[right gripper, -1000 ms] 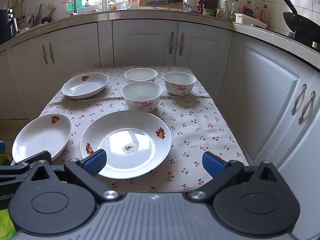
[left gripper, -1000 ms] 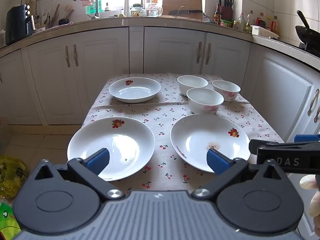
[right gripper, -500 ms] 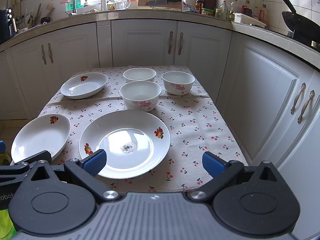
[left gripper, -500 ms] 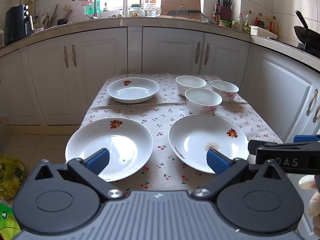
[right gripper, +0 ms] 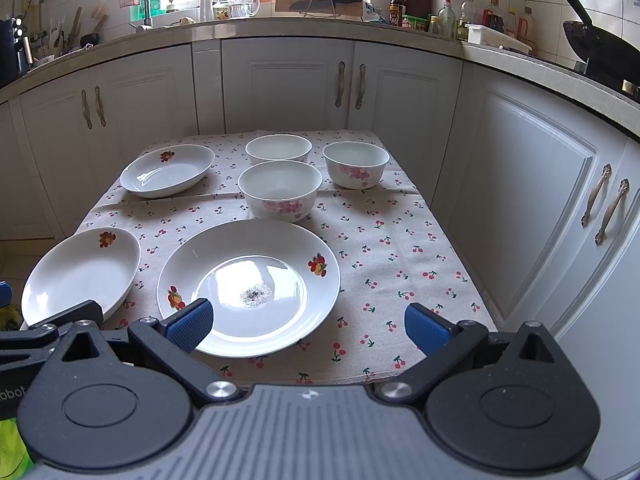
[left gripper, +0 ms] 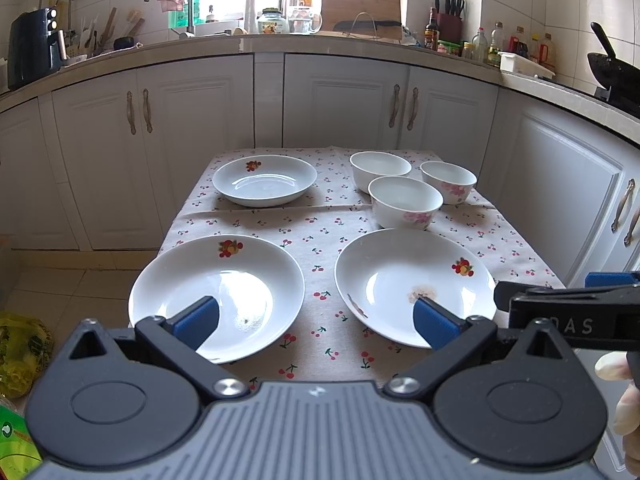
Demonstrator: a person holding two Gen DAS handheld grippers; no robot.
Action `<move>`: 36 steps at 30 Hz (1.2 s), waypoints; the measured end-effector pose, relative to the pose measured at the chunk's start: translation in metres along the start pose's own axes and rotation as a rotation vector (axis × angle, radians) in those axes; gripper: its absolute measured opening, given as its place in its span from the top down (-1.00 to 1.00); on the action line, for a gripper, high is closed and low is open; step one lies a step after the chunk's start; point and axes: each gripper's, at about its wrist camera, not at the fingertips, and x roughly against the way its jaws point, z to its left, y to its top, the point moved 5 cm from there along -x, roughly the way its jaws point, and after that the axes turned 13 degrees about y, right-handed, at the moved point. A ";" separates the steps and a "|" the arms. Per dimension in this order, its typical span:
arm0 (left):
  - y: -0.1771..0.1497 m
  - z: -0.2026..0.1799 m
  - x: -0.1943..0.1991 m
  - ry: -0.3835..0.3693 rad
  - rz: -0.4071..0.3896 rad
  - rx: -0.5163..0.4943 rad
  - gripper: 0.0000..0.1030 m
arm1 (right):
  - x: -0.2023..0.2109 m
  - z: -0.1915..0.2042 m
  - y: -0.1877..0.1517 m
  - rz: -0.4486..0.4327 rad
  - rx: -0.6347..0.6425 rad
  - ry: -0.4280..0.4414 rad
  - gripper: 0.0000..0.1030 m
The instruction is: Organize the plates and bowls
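- Nothing looks stacked yet: three plates and three bowls lie singly on the worktop.
- Near plate carries a small dark speck; left plate and far plate look empty.
- Bowls cluster behind, seemingly empty.
- Left gripper and right gripper hover at the near edge, jaws spread, holding nothing.

You are in a home kitchen: white cabinets under an L-shaped counter, sink tap, knife block, wok, sauce bottles.
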 end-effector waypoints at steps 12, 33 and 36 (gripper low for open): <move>0.001 -0.002 0.001 -0.005 -0.001 0.003 -0.99 | 0.000 0.000 0.000 -0.005 0.000 -0.002 -1.00; 0.002 -0.001 0.002 -0.008 -0.003 0.007 -0.99 | 0.001 0.001 0.000 -0.005 0.004 -0.004 -1.00; 0.002 -0.001 0.002 -0.009 -0.005 0.008 -0.99 | 0.001 0.002 0.000 -0.006 0.006 -0.001 -1.00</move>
